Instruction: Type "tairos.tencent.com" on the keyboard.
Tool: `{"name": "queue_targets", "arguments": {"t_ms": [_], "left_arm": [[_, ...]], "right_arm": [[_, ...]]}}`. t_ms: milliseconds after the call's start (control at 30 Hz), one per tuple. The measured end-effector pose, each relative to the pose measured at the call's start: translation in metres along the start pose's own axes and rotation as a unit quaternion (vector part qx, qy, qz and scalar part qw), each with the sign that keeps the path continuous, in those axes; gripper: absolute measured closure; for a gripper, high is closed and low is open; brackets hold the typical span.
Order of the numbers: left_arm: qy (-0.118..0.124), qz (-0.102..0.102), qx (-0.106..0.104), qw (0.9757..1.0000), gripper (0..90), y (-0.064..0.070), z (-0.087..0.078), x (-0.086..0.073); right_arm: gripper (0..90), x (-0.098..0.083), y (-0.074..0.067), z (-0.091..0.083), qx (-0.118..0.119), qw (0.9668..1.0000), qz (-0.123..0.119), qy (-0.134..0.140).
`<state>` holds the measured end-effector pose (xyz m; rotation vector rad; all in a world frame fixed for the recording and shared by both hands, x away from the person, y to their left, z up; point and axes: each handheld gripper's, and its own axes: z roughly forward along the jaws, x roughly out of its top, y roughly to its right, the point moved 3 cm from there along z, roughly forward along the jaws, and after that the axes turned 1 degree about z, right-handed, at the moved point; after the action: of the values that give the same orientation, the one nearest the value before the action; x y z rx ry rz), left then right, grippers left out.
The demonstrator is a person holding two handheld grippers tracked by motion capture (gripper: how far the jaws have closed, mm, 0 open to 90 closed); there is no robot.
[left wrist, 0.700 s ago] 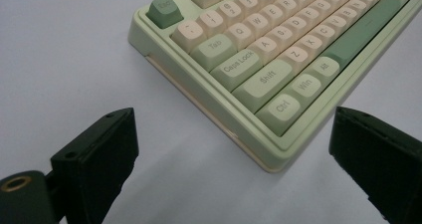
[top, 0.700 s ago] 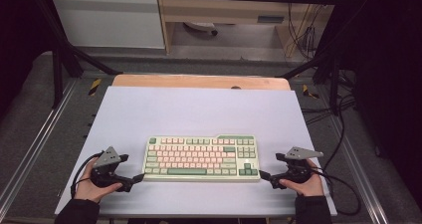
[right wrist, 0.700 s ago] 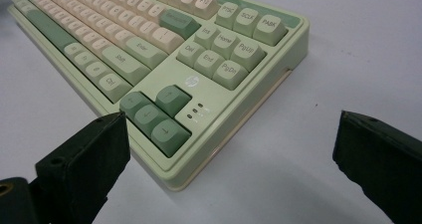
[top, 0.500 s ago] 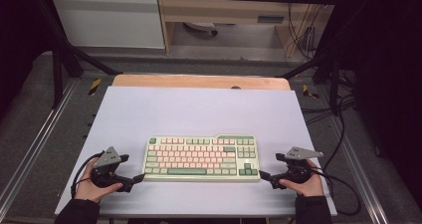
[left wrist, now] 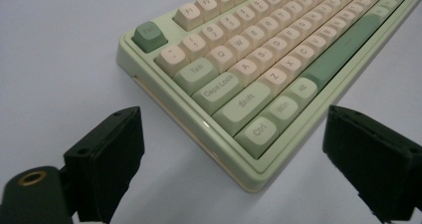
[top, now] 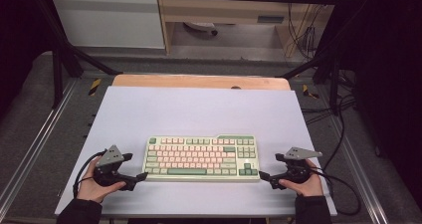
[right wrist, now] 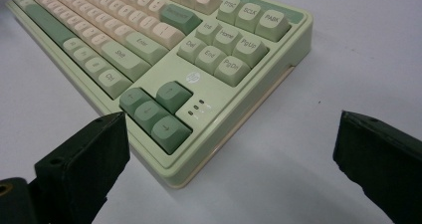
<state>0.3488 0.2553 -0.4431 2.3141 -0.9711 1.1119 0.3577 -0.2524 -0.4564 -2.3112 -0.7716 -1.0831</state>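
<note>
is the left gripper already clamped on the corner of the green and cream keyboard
No, the left gripper has its jaws wide apart, either side of the green and cream keyboard corner, with neither touching it.

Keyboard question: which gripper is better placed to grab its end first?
Roughly even, slight edge left: the left gripper has its open jaws at the keyboard corner, and the right gripper mirrors it.
</note>
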Motion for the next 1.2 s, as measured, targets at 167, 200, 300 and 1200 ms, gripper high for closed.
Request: {"name": "queue_targets", "arguments": {"t_ms": [167,200,300,1200], "left_arm": [[0.001,-0.006,-0.001,1.0000,14.2,0.003,0.002,0.008],[0.003,-0.007,0.000,1.0000,15.1,0.003,0.002,0.009],[0.005,-0.008,-0.002,1.0000,20.9,0.005,0.003,0.014],[-0.006,0.006,-0.007,0.9999,65.3,0.030,0.038,0.053]], "right_arm": [[1.7,0.001,0.000,0.000,0.001,1.0000,-0.001,0.000],[1.7,0.000,0.000,0.000,0.001,1.0000,0.000,0.000],[1.7,0.000,0.000,0.000,0.001,1.0000,-0.001,-0.003],[1.7,0.001,-0.002,0.001,0.004,1.0000,-0.004,-0.005]]}}
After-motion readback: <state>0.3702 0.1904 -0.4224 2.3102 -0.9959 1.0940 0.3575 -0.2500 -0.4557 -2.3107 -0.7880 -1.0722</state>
